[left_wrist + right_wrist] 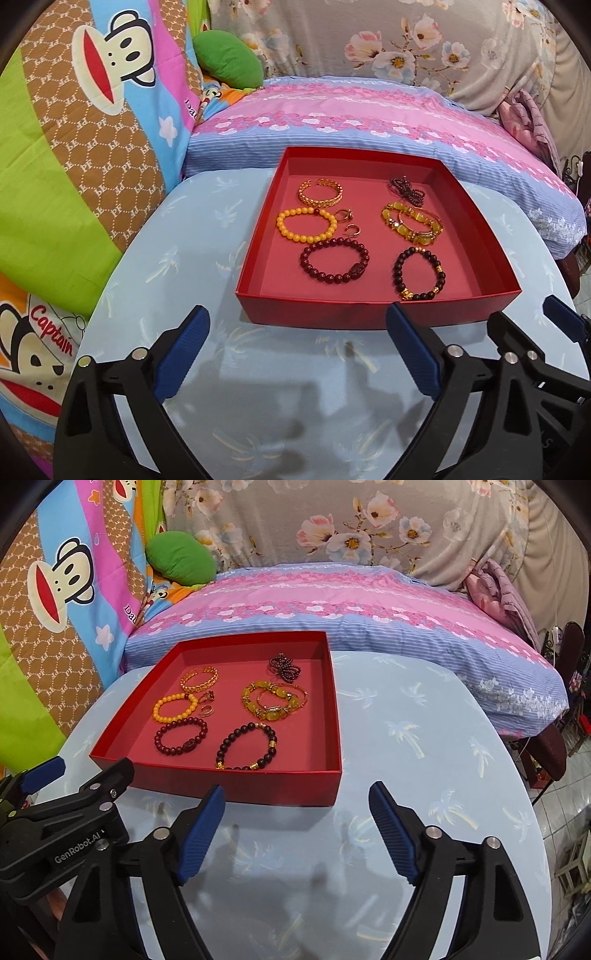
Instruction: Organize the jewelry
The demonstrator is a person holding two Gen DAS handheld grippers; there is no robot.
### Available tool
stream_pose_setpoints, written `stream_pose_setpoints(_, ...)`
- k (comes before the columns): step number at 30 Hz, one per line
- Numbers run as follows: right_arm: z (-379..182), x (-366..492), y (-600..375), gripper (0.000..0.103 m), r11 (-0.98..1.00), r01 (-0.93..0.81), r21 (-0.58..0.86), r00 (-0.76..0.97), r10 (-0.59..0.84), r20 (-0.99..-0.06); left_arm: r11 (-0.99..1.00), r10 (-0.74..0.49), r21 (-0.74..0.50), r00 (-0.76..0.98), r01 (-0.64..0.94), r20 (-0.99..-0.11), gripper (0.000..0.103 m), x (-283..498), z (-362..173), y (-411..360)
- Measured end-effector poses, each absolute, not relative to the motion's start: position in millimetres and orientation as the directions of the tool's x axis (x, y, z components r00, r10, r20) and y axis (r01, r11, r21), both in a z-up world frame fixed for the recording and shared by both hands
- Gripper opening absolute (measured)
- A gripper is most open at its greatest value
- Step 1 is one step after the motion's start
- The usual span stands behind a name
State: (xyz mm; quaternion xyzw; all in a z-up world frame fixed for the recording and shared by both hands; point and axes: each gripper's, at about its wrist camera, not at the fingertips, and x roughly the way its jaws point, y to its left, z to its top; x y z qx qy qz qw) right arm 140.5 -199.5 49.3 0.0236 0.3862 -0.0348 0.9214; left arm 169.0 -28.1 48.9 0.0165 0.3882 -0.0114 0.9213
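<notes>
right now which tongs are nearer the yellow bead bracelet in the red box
Left. The left tongs sit open just short of the box's near wall, roughly in line with the yellow bead bracelet. The right tongs sit open off the box's near right corner, farther away.

We note a pale blue palm-print table (184, 266); beyond its far edge, a pink-blue pillow (369, 122) and green cushion (229, 59).

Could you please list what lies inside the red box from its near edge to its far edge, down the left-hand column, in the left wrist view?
Dark red bead bracelet → yellow bead bracelet → gold cuff bangle, all in the red box.
</notes>
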Motion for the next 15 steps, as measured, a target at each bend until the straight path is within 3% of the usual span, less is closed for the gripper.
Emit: stream_pose_setpoints(15, 38, 133, -200, 0.085, 0.996, 0.081, 0.049, 0.657, -0.016, -0.753, 0.999, 0.01, 0.029, 0.685, 0.016, -0.728, 0.095, 160, 38, -23)
